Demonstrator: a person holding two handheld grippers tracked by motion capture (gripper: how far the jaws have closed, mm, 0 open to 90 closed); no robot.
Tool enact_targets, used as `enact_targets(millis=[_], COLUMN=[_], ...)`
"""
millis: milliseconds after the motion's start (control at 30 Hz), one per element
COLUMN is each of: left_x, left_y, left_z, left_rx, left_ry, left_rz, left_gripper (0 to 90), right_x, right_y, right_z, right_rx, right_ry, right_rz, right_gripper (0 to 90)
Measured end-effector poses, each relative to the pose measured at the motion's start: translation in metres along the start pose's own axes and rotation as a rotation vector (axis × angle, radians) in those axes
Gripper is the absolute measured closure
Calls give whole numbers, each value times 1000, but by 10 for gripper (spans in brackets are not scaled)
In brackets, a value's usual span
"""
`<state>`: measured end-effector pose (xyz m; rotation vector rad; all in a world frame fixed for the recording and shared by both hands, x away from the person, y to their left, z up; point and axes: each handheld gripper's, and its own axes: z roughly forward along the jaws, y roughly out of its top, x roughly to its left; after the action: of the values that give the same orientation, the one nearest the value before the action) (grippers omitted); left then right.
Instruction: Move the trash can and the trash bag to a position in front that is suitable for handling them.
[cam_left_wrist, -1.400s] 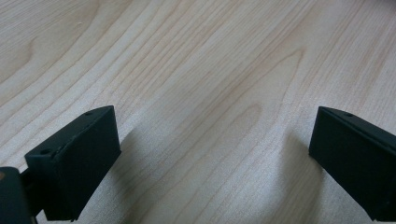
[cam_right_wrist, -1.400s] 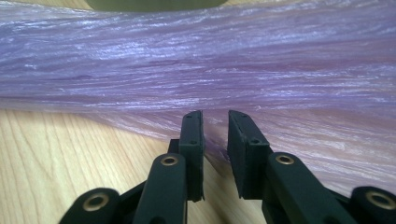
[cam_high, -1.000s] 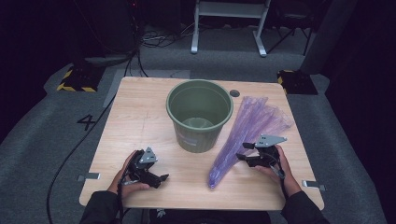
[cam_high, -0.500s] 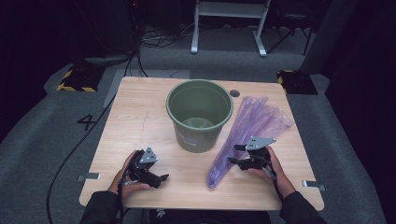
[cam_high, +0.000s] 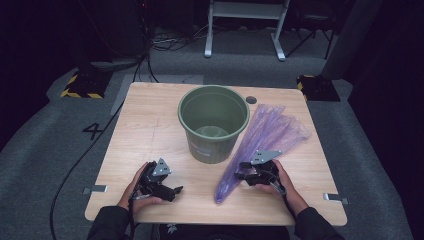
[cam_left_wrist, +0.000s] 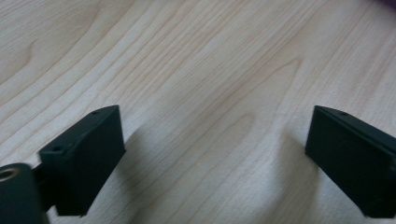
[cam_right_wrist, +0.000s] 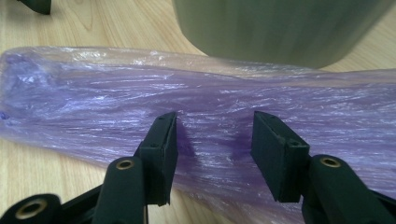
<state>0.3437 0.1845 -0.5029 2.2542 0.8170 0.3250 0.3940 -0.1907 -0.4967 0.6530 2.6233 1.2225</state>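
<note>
A folded purple plastic bag lies flat on the wooden table, right of an upright, empty green bucket. My right gripper sits over the bag's narrow near end. Its jaws have just been closing and stand half apart on the bag's film, which lies between them unpinched. My left gripper rests at the front left, and its wide jaws have just closed a little over bare wood.
The bucket's wall stands just beyond the bag in the right gripper view. A dark round grommet sits at the table's far edge. Cables and a metal stand's legs lie on the floor behind.
My right hand has slid left and slightly down onto the bag's near end, and its jaws have narrowed. The left hand has stayed where it was.
</note>
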Motion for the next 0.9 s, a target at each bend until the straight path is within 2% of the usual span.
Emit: enact_targets(millis=[33,67,167,200,333,400,500,633,667,800,900], left_x=[-1,-4,-8,-10,-22,-29,-43,-53,-57,-61,-64], left_y=[1,3,6,8,20,26,37,44,48,53,56], left_z=[0,-1,-2,-3,-11,-14,-10,-2,3,12,22], left_rx=[1,-3,-19,-25,-88,-124,-135,-131,-124,-109,-70], left_ry=[-1,3,10,5,2,-24,-42,-59,-58,-49,-39], left_rz=[3,7,8,7,-7,-2,16,41,59,74,104], left_gripper=[111,186,147,173,161,161,161,163,164,173,210], right_x=[1,3,5,6,10,10,10,11,12,11,10], right_y=[1,2,4,5,10,10,12,12,13,12,12], right_z=[2,6,8,10,18,19,21,23,23,23,21], right_rx=[1,5,7,2,6,4,0,-4,-3,-6,-12], right_ry=[2,-2,-10,-11,-24,-24,-36,-39,-35,-22,-19], right_rz=[-1,2,7,13,21,26,39,46,42,51,60], right_gripper=[510,512,512,511,468,458,454,450,430,385,352])
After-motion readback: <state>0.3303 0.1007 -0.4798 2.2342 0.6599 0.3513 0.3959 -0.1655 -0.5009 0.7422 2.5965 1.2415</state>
